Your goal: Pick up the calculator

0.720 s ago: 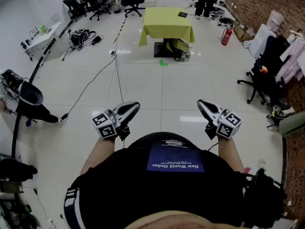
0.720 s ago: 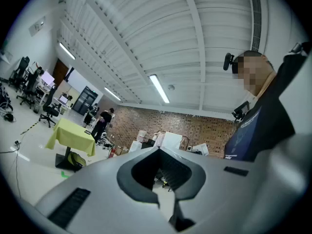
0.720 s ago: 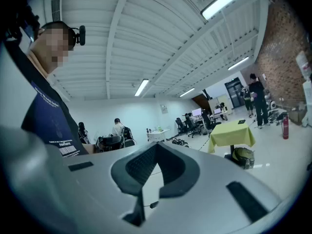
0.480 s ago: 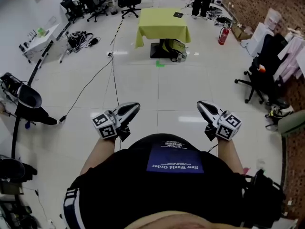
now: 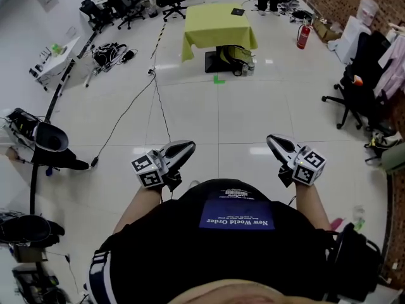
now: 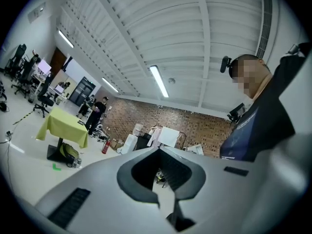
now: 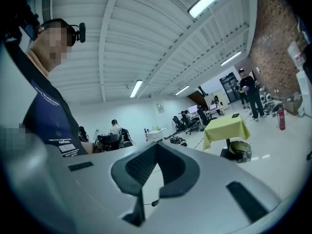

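Head view: the calculator lies near the tabletop's far edge, well beyond the clenched, empty left tool and right tool.

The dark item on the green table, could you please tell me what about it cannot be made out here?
Head view: the dark item on the table is too small to confirm as a calculator; no keys show.
Right gripper view: seen nearly edge-on, only a dark sliver.
Left gripper view: the tabletop is too far and low-angled to show it.
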The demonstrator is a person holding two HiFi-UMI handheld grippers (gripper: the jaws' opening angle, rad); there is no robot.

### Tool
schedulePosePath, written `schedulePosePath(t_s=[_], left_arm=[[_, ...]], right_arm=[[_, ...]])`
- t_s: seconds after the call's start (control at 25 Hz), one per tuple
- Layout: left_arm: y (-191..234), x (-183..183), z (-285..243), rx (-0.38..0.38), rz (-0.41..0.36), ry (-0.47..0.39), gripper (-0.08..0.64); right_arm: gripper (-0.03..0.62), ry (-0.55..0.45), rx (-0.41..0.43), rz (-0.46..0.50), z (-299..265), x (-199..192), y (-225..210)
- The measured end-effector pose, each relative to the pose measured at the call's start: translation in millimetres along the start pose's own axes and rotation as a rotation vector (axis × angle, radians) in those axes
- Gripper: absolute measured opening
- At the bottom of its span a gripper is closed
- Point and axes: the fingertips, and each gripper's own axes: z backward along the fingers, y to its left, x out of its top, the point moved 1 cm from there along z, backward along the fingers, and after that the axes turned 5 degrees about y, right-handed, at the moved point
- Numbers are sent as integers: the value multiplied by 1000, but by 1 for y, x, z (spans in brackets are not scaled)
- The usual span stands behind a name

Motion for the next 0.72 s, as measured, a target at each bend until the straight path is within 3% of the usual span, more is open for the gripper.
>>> schedulePosePath(t_s=[0.24,0.56,0.72], left_arm=[[76,20,25,-36,16,-21,6],[194,92,75,-98,-24,1,6],[243,110,93,-101,-7,4,6]], right_arm=[[-15,11,-26,31,-75,12,-6],[-15,-49,-83,44,-201,71,-10],[-15,-32,-73,33,-259,78,-13]])
